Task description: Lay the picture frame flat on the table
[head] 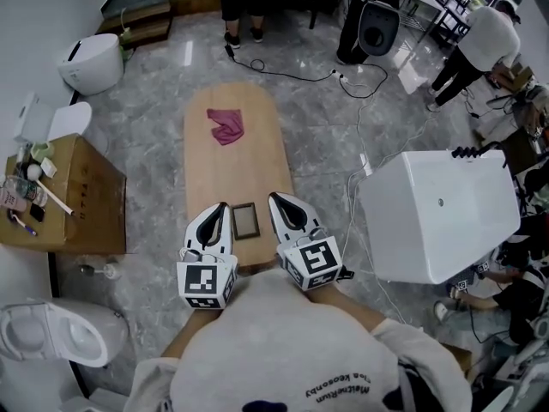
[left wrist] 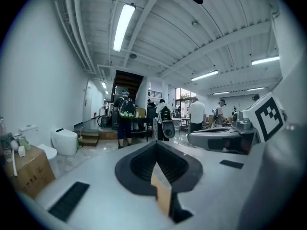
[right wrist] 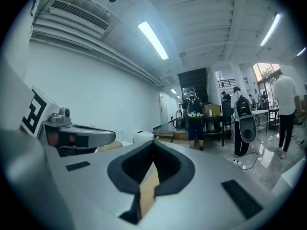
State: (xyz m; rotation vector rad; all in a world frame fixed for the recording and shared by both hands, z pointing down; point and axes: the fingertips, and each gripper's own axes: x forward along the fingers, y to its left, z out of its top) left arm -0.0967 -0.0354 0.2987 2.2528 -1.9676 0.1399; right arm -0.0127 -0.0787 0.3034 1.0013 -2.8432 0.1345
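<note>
Now left tongs (head: 222, 206), right tongs (head: 274, 197) flank picture frame (head: 245, 221) (both closed, empty).

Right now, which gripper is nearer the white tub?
Right. The right gripper lies between the picture frame and the tub; the left gripper is on the frame's far side.
</note>
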